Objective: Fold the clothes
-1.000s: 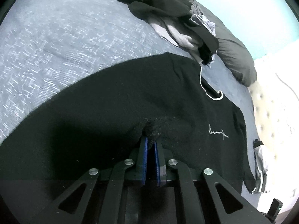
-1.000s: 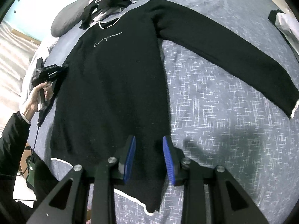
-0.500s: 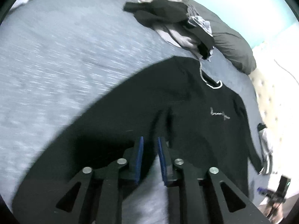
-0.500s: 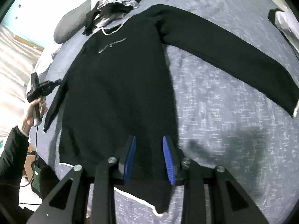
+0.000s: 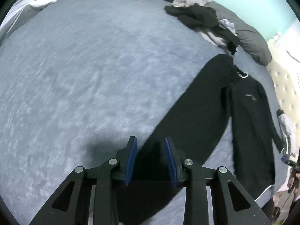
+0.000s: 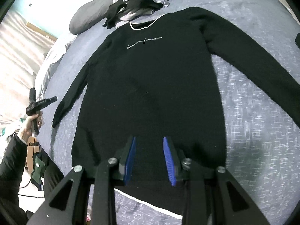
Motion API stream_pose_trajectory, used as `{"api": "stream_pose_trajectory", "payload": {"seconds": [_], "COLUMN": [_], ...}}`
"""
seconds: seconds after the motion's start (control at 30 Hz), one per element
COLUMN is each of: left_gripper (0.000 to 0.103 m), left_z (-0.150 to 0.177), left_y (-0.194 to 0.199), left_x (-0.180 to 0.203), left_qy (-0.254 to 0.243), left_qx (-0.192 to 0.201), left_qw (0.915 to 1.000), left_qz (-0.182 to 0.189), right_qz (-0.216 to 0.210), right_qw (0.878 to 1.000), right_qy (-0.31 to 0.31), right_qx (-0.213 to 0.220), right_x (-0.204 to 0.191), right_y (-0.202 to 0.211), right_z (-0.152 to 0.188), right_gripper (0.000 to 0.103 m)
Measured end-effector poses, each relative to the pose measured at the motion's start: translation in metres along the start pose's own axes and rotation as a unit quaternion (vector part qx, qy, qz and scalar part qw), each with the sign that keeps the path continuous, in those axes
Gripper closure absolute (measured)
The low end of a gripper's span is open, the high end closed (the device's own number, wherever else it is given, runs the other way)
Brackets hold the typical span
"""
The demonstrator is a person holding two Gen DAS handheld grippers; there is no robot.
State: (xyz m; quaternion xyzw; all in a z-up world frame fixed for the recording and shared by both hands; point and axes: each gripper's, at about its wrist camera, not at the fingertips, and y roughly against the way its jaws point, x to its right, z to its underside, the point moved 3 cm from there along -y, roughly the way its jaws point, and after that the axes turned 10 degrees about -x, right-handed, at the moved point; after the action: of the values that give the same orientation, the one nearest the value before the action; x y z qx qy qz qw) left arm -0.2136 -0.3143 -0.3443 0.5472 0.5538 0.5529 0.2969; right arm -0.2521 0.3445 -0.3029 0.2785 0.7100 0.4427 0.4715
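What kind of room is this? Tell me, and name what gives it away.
Most likely a bedroom. A black sweater lies spread on a bed's blue-grey cover, dark grey pillows sit at its head, and a tufted headboard stands behind.

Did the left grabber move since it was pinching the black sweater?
Yes. The left gripper let go, opened, and pulled back along the sleeve, away from the black sweater's collar and the clothes pile.
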Motion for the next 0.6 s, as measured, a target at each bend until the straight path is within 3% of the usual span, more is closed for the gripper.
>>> {"api": "stream_pose_trajectory", "payload": {"seconds": [0.33,0.4,0.43,0.6], "left_gripper": [0.07,0.081,0.095,0.099], "left_z": [0.031,0.035,0.036,0.03], "left_y": [-0.014,-0.018,-0.018,-0.003], "left_x": [-0.025,-0.027,-0.027,-0.023], "left_qy": [-0.015,-0.017,-0.02,-0.042], "left_qx": [-0.019,-0.021,-0.021,-0.005], "left_qw": [0.9997,0.9996,0.9995,0.9991], "left_qz": [0.01,0.012,0.012,-0.006], "right_qz": [0.01,0.011,0.012,0.015], "right_qw": [1.0,1.0,1.0,1.0], "right_qy": [0.014,0.017,0.018,0.025], "right_qx": [-0.003,-0.002,-0.001,-0.002], "right_x": [-0.03,-0.035,-0.039,-0.048], "right_y": [0.0,0.001,0.002,0.004], "right_z": [-0.003,-0.004,-0.004,-0.003], "right_gripper": [0.073,0.073,0.073,0.072]}}
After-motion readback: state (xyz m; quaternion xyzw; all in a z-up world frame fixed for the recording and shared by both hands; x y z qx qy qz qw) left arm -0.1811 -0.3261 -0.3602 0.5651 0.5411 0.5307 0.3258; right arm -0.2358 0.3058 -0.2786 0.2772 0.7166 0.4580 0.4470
